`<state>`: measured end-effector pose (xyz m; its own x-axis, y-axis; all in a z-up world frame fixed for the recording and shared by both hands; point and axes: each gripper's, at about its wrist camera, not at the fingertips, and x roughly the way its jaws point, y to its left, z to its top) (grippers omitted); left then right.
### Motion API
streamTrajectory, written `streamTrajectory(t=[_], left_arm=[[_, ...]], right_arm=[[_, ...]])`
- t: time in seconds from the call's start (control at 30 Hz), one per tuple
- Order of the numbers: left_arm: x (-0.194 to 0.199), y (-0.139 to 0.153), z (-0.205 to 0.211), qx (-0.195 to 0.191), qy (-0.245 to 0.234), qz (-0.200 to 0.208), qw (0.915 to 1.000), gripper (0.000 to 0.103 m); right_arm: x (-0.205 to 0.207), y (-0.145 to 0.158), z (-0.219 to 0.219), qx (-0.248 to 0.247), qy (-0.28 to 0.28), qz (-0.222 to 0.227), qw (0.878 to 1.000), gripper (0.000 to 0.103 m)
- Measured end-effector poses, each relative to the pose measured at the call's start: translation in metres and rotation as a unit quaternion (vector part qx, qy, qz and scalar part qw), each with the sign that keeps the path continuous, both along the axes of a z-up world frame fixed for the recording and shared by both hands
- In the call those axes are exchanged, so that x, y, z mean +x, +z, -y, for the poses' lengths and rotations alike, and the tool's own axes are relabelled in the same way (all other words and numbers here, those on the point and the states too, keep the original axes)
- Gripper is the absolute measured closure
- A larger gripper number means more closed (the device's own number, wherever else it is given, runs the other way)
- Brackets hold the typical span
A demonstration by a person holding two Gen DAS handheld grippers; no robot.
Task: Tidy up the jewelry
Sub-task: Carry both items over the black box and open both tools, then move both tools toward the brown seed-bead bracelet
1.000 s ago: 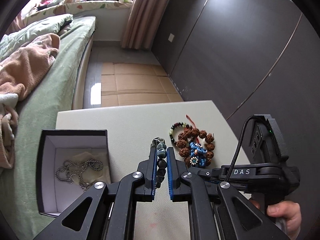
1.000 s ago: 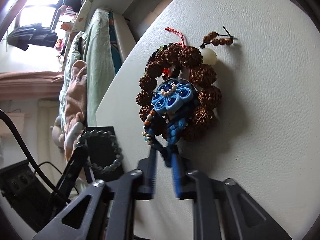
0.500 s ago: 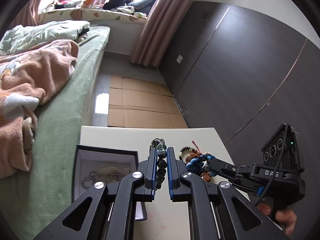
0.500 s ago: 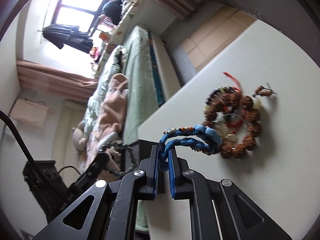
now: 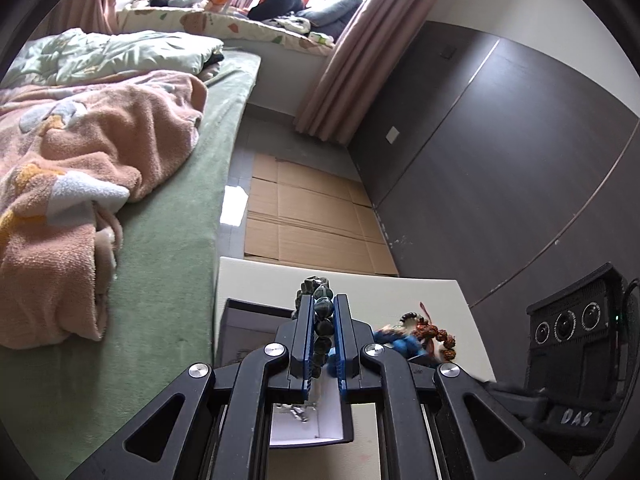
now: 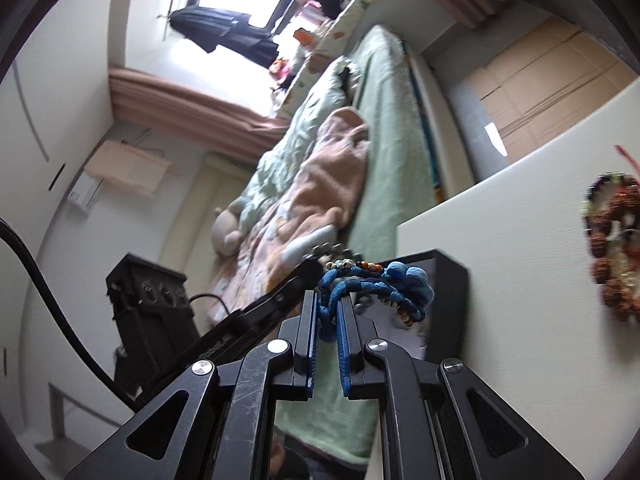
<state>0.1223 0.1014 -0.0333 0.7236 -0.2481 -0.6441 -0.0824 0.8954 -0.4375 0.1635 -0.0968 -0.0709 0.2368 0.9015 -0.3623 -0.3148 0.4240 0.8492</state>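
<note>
a dark green stone bead bracelet (image 5: 322,320) is pinched between the left claw's (image 5: 323,305) blue pads, its beads poking past the tips. a blue woven cord bracelet (image 6: 384,285) with small coloured beads hangs from the right claw's (image 6: 329,300) tips, off the table. a brown seed-bead bracelet (image 6: 608,240) lies flat on the table, right of that claw. the black jewelry box (image 6: 450,296) sits just beyond its tips.

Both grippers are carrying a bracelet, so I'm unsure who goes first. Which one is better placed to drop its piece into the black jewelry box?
Probably left. The left gripper, shut on the dark green stone bead bracelet, hangs above the black jewelry box; the right gripper, with the blue knotted cord bracelet, approaches from the side.
</note>
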Motion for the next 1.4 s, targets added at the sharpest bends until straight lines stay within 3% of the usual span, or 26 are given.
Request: streamTrajectory(t=[0.1,0.13,0.17,0.23,0.5,0.57,0.6,0.63,0.67,0.97,1.4], left_arm=[[-0.001,-0.005,-0.009,-0.011,0.01,-0.011,0.9998,0.094],[0.0,-0.007,-0.01,-0.011,0.01,-0.014,0.9998,0.094],[0.0,-0.008,-0.01,-0.011,0.01,-0.016,0.9998,0.094],[0.0,-0.01,-0.011,-0.014,0.009,-0.02,0.9997,0.094],[0.009,-0.024,-0.005,-0.049,-0.015,-0.063,0.9967,0.089],[0.011,-0.027,-0.004,-0.053,-0.017,-0.07,0.996,0.072],[0.012,-0.028,-0.004,-0.056,-0.013,-0.07,0.9958,0.052],[0.011,-0.028,-0.004,-0.059,-0.008,-0.067,0.996,0.041],[0.01,-0.028,-0.004,-0.062,-0.004,-0.061,0.9962,0.039],[0.021,-0.027,0.035,-0.044,-0.033,-0.06,0.9966,0.039],[0.04,-0.047,0.116,-0.016,-0.096,-0.063,0.9933,0.039]], right_arm=[[-0.001,-0.006,-0.023,-0.03,0.012,-0.007,0.999,0.091],[0.0,-0.01,-0.029,-0.041,0.019,-0.017,0.999,0.082],[0.001,-0.015,-0.032,-0.046,0.024,-0.028,0.998,0.063],[0.003,-0.021,-0.028,-0.058,0.008,-0.034,0.998,0.049],[0.008,-0.016,0.014,-0.073,-0.039,-0.019,0.996,0.048],[0.009,-0.016,0.024,-0.08,-0.052,-0.02,0.995,0.048],[0.009,-0.016,0.029,-0.081,-0.055,-0.021,0.995,0.048],[0.009,-0.016,0.034,-0.084,-0.059,-0.022,0.995,0.048],[0.01,-0.016,0.038,-0.088,-0.062,-0.022,0.994,0.048],[0.009,-0.006,0.096,-0.112,-0.113,-0.019,0.987,0.048],[0.009,-0.017,0.157,-0.209,-0.196,-0.056,0.956,0.048]])
